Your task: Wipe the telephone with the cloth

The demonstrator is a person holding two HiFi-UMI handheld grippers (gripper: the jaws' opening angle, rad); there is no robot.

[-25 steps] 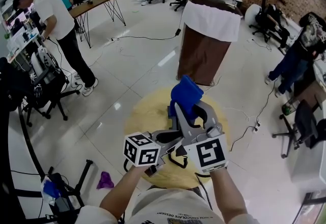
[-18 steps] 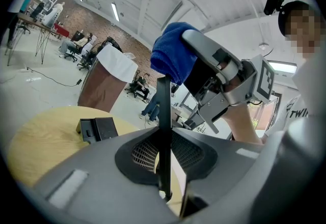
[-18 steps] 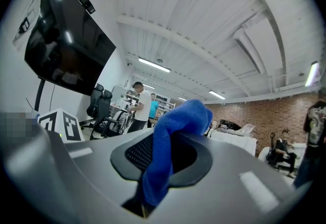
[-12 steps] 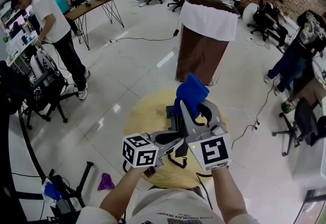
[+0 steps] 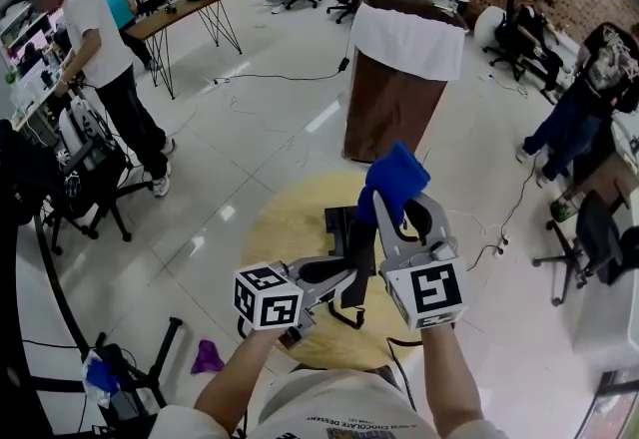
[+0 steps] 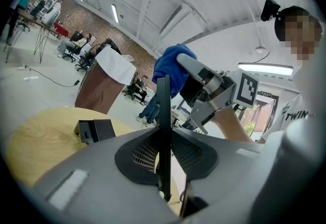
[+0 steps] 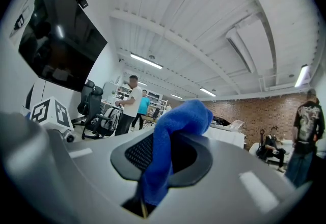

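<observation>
The left tongs (image 5: 351, 265) are clamped on the slim black handset (image 5: 359, 245), which stands upright and edge-on between the pads in the left gripper view (image 6: 163, 111), lifted clear of the counter (image 5: 285, 227). A black cord (image 5: 344, 312) loops down beneath it. The right tongs (image 5: 395, 200) are closed on the blue cloth (image 5: 396, 176), whose bunched end sticks up past the tips; in the right gripper view the cloth (image 7: 175, 121) runs down through the gap between the pads. Cloth and handset are just beside each other, the cloth higher and to the right.

The telephone base (image 5: 339, 225) sits near the middle of the round, pale wooden counter, with bare top all around it out to the rim. Beyond the far rim stands a brown cabinet (image 5: 394, 118) draped in white, close to the counter. Left of the counter the glossy floor (image 5: 270, 148) lies open; a person in a white shirt (image 5: 100, 38) stands well apart there. On the right a cable (image 5: 489, 252) trails across the floor near the rim.
</observation>
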